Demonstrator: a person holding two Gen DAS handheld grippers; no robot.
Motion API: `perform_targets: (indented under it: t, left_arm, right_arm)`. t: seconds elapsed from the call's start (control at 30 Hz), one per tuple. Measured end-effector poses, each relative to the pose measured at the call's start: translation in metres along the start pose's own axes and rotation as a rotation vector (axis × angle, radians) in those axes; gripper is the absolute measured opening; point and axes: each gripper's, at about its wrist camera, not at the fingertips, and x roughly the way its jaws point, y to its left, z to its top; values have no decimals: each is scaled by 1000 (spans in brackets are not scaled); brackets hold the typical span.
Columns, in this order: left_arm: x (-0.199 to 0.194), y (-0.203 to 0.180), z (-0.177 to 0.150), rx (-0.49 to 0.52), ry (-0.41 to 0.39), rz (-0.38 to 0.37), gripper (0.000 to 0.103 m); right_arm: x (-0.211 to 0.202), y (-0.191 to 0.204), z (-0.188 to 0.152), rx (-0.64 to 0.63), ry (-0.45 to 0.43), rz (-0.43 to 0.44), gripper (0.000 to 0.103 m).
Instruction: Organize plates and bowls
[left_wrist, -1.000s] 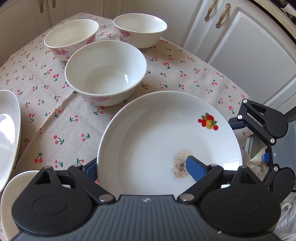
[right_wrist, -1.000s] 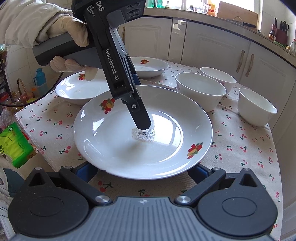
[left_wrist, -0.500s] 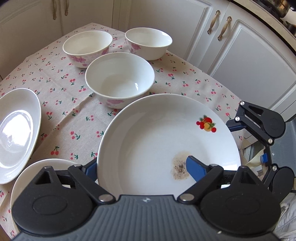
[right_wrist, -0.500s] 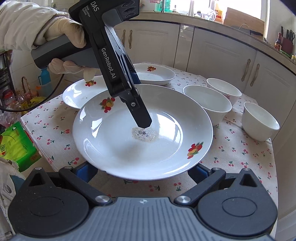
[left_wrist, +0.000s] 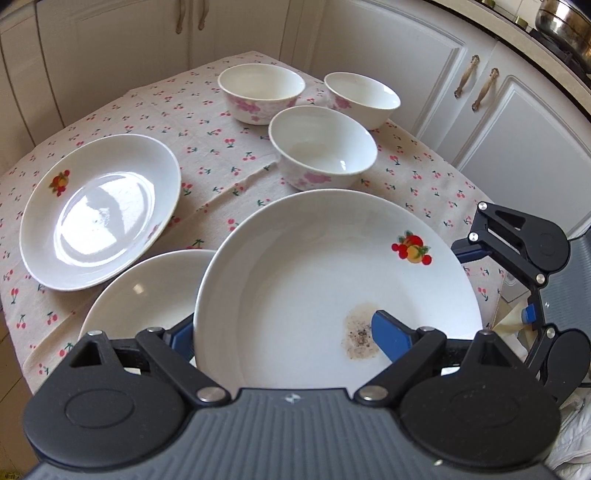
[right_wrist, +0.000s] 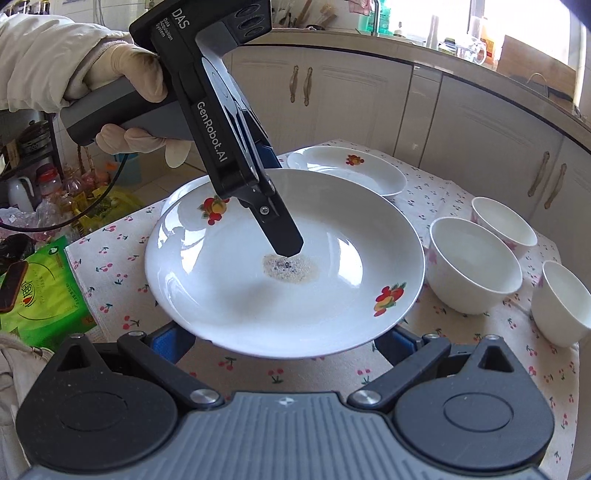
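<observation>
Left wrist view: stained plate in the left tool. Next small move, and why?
Probably ease the stained plate sideways until it centres over the near plate, then lower it to stack. The left tool has one finger on top by the stain and one beneath, the held rim already overlaps that plate, and the bowls sit grouped farther back.
</observation>
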Motion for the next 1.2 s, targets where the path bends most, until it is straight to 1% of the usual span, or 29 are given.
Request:
perform_targets:
  t: [0.2, 0.33, 0.53, 0.87, 1.03, 1.2]
  left_arm:
    - [-11, 25, -14, -58, -14, 29, 93]
    - [-11, 38, -19, -84, -20, 37, 93]
    - [-5, 50, -22, -100, -12, 31, 93]
    - [4, 63, -21, -119, -6, 18, 93]
    - [9, 67, -21, -125, 7, 21, 93]
    - [11, 70, -18, -127, 10, 40, 93]
  right_arm:
    - [19, 9, 21, -41, 0, 43, 103]
    - [31, 11, 33, -48, 13, 59, 103]
    - [42, 15, 38, -44, 41, 60, 103]
    - [48, 22, 46, -28, 75, 31, 103]
    - [51, 25, 50, -33, 92, 21, 103]
    - [53, 25, 52, -23, 98, 25, 103]
